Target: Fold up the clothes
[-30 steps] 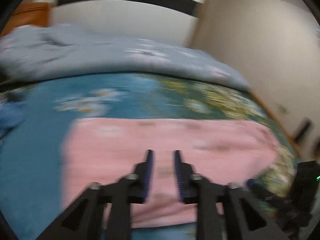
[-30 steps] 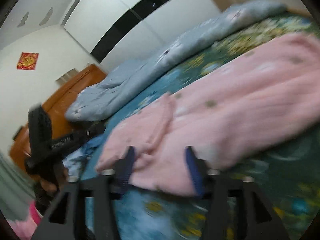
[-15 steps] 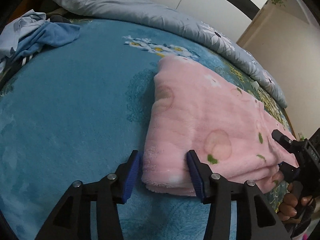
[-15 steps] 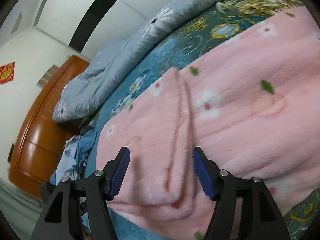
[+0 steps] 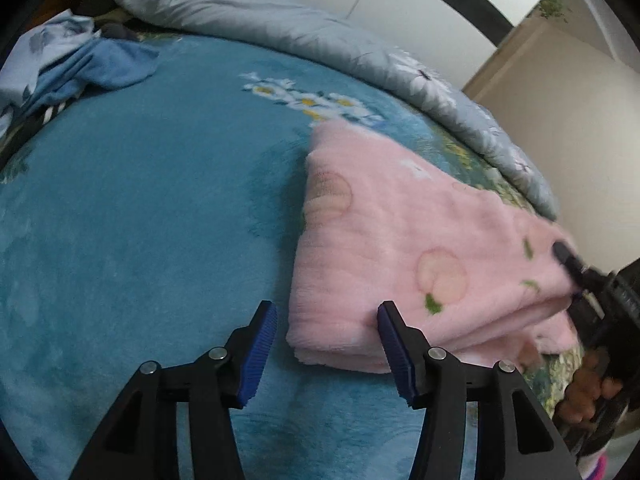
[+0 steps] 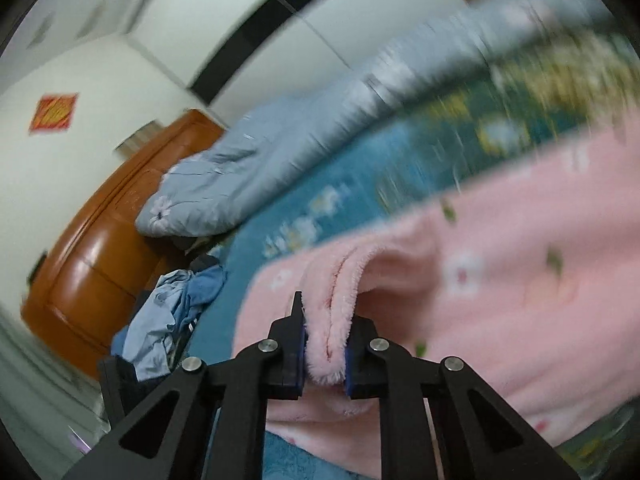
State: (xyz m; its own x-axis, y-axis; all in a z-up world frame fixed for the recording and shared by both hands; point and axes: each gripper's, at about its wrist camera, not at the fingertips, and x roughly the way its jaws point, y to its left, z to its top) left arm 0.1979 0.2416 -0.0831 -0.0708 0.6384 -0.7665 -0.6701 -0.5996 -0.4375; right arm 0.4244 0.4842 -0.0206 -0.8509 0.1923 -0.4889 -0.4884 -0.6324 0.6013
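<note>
Pink fleece garment (image 5: 400, 240) printed with peaches and small flowers, lying on a teal floral bedspread (image 5: 140, 220). In the left wrist view the garment shows at least two stacked layers along its near edge, with a rounded fold at the corner nearest the camera; it lies flat and roughly rectangular, narrowing toward the far corner.

The left gripper (image 5: 326, 350) hovers low over the bedspread with its blue-padded fingers spread wide, straddling that near folded corner without closing on it. The right gripper (image 6: 324, 354) is clamped on a bunched fold of the pink garment (image 6: 500, 300), pinching a thick ridge of fleece between its pads; the fabric rises from the flat layer into the jaws. The right wrist view is motion-blurred, so the exact edge being held cannot be told. In the left wrist view the right gripper's tip (image 5: 572, 264) appears at the garment's right end, with a hand (image 5: 588, 392) below it.

Judgement of progress: the garment is already doubled at least once, and the lifted ridge suggests a further fold is in hand. How many folds remain cannot be settled here.

A heap of blue clothes (image 5: 80, 68) lies unfolded at the far left of the bed, beside a grey-blue quilt (image 5: 280, 16); a wooden headboard (image 6: 100, 260) stands behind it.
</note>
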